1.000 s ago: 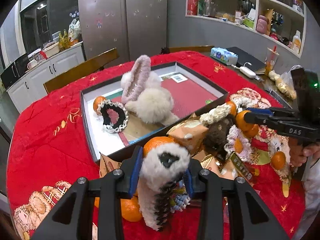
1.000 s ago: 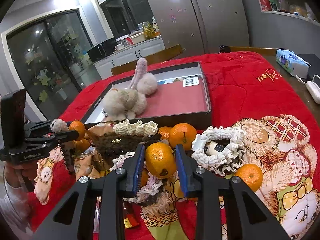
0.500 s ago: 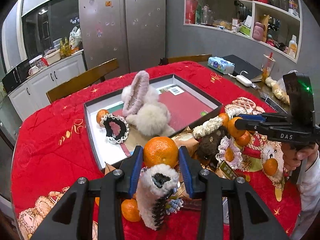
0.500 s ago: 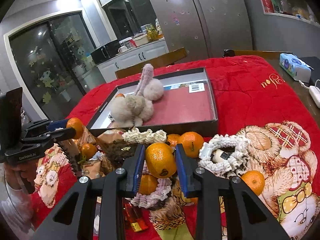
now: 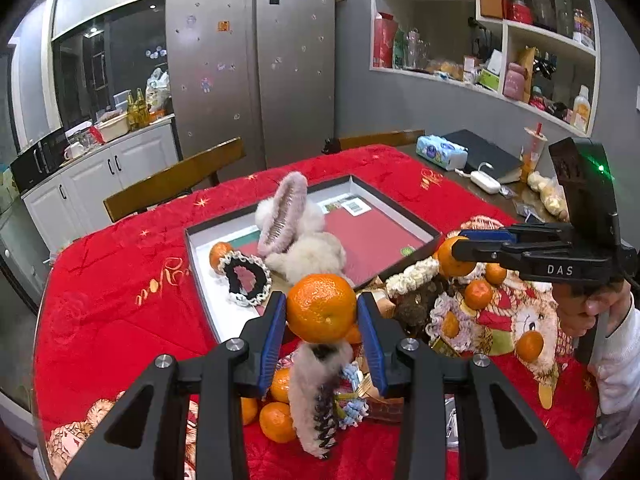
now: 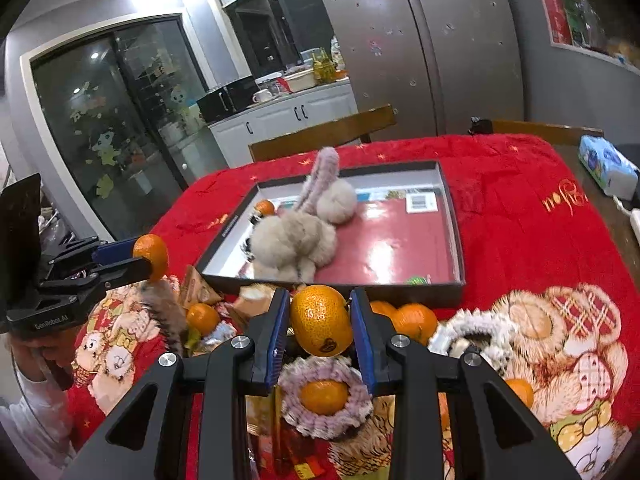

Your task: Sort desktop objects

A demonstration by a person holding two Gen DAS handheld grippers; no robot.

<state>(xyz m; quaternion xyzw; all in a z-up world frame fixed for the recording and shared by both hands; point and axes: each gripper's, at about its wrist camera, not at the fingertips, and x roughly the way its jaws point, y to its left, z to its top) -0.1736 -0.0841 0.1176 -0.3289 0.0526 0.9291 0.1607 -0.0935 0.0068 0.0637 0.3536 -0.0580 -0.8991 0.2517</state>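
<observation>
- Your left gripper [image 5: 322,320] is closed on a mandarin [image 5: 322,307]; judging from the right wrist view, it hangs above the clutter on the near-left side of the box [image 6: 458,248].
- Your right gripper [image 6: 320,330] is clamped on a second mandarin [image 6: 321,320], held just short of the box's near wall, over the pile.
- Expect both fruits to be light, round and slightly soft, with smooth skin that can roll in the pads; keep the pads across the widest part and squeeze no harder than needed, since the peel likely bruises.
- A fuzzy hair claw [image 5: 316,392] hangs under the left mandarin; whether it is caught on the fruit or merely lies behind it, you cannot tell from the left wrist view.
- The left wrist view alone shows the orange [image 5: 220,253] and black scrunchie [image 5: 246,283] in the box's left end; from the right these sit mostly hidden behind the plush toy [image 6: 296,240].
- The right wrist view alone shows the white scrunchie [image 6: 472,336] on the cloth, near the box's right front corner.
</observation>
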